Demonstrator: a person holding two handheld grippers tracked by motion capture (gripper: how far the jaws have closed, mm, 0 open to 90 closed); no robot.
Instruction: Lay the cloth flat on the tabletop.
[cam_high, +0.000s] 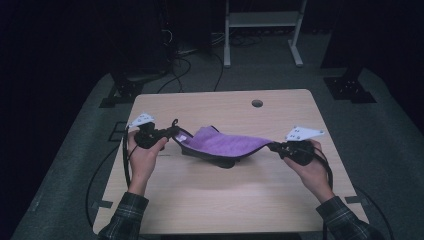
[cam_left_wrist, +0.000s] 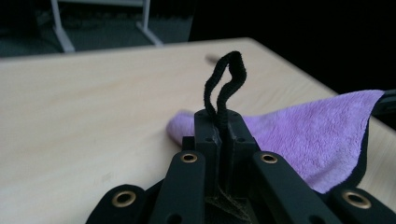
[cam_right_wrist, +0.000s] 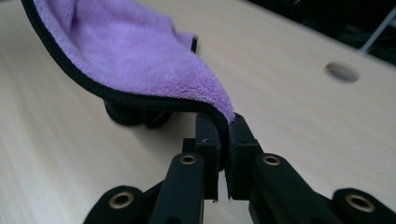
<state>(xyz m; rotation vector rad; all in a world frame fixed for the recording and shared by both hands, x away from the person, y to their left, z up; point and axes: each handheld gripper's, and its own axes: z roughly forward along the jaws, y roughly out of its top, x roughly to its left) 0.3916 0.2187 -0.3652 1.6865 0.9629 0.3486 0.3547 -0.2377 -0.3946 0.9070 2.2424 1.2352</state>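
A purple cloth (cam_high: 225, 142) with a black hem hangs stretched between my two grippers above the wooden table (cam_high: 200, 200). My left gripper (cam_high: 172, 134) is shut on the cloth's left corner. In the left gripper view a black hanging loop (cam_left_wrist: 226, 81) stands up from its shut jaws, with the purple cloth (cam_left_wrist: 308, 140) spreading to the right. My right gripper (cam_high: 275, 147) is shut on the right corner; in the right gripper view the cloth's black hem (cam_right_wrist: 140, 100) runs into the pinched jaws. The cloth's middle sags and its lowest part seems to touch the table.
A round cable hole (cam_high: 257, 103) lies near the table's far edge. Beyond the table stand a white metal frame (cam_high: 262, 30) and dark stands on the grey floor. Cables trail from both grippers off the table's sides.
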